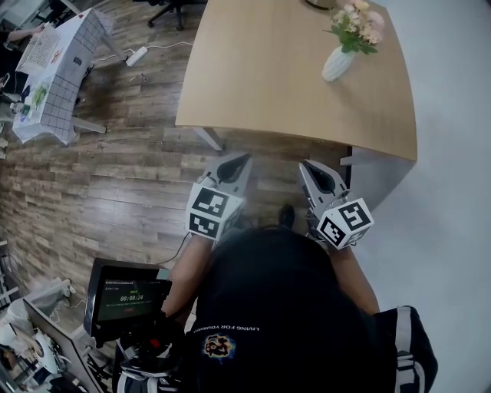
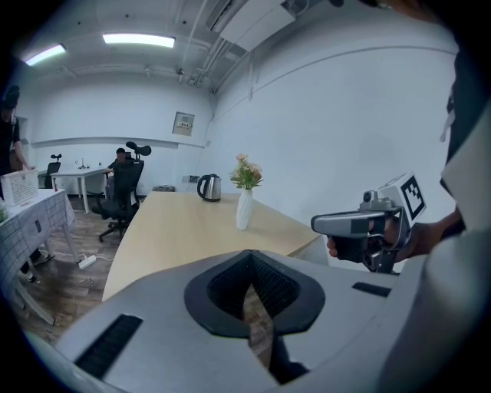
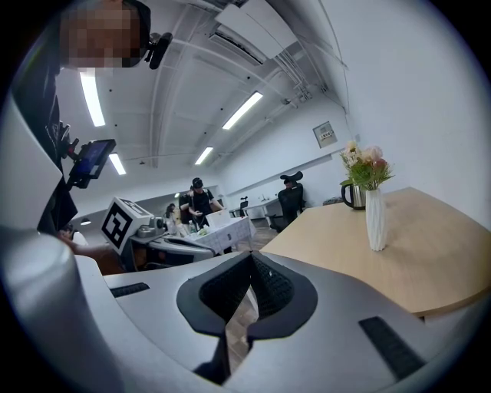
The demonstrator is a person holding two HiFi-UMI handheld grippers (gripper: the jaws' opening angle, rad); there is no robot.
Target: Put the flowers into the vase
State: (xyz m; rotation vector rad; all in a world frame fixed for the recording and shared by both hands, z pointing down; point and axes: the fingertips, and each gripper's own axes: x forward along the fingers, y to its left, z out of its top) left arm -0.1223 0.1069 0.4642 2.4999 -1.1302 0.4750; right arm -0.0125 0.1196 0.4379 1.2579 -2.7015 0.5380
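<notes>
The fingers (image 2: 153,322) of the left gripper (image 1: 245,158) are clenched tip to tip on nothing, and the right gripper (image 1: 305,164) is clenched empty too. Both are held over the floor (image 1: 138,176), short of the worktop (image 1: 268,84). The flowers (image 1: 357,23) stand in the white vase (image 1: 337,64) at its far right, their stems hidden inside. The kettle (image 2: 209,186) behind is cut off in the head view. A screen (image 1: 130,298) at near left reads 00:00:24, and the wall sign (image 2: 183,123) is illegible.
</notes>
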